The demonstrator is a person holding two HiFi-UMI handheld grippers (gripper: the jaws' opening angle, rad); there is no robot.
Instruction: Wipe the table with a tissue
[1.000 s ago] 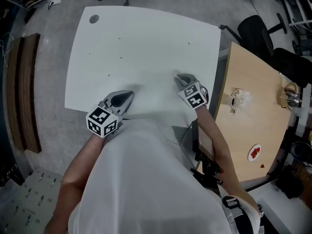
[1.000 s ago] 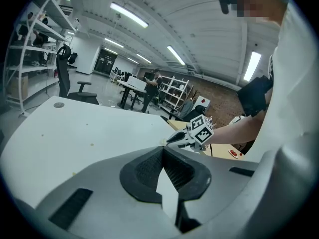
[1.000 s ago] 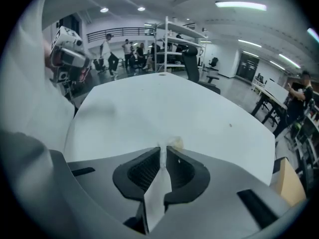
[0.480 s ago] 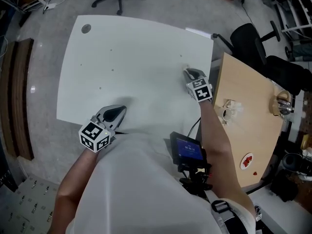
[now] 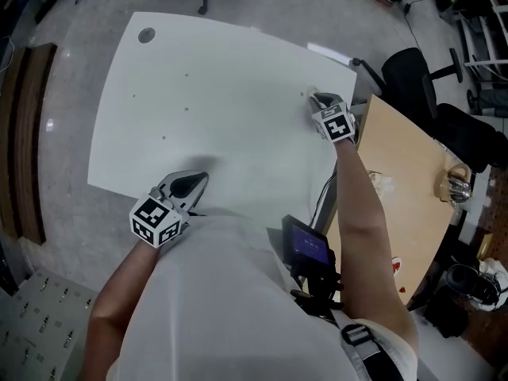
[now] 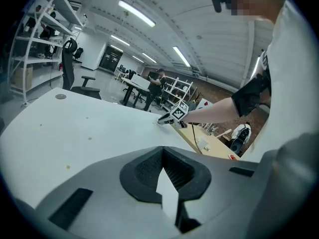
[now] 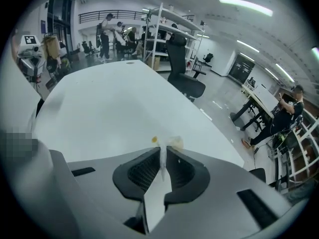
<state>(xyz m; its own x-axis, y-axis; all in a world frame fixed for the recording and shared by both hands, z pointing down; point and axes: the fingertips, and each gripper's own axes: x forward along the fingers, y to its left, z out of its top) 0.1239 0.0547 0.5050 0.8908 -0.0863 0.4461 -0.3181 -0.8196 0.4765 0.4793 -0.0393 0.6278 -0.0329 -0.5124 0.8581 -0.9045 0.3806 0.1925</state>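
Note:
The white table (image 5: 222,86) fills the middle of the head view. My right gripper (image 5: 319,99) is at the table's far right edge, pointing steeply down, shut on a crumpled white tissue (image 7: 173,143) that is pressed to the tabletop. A thin fold of the tissue runs up between its pads, and a small yellow speck (image 7: 154,140) lies just beside the wad. My left gripper (image 5: 193,184) rests over the near edge of the table, shut with nothing in it. From the left gripper view, the right gripper (image 6: 166,119) shows far across the table. A few small specks (image 5: 163,139) dot the tabletop.
A wooden table (image 5: 397,173) stands close against the white table's right side, with a cup and small items on it. Black office chairs (image 5: 413,66) stand at the right and the far side. A round cable hole (image 5: 147,35) marks the far left corner. A small screen (image 5: 305,243) hangs at my chest.
The right gripper has slid with the tissue across the table toward the far right edge. The left gripper has stayed at the near edge.

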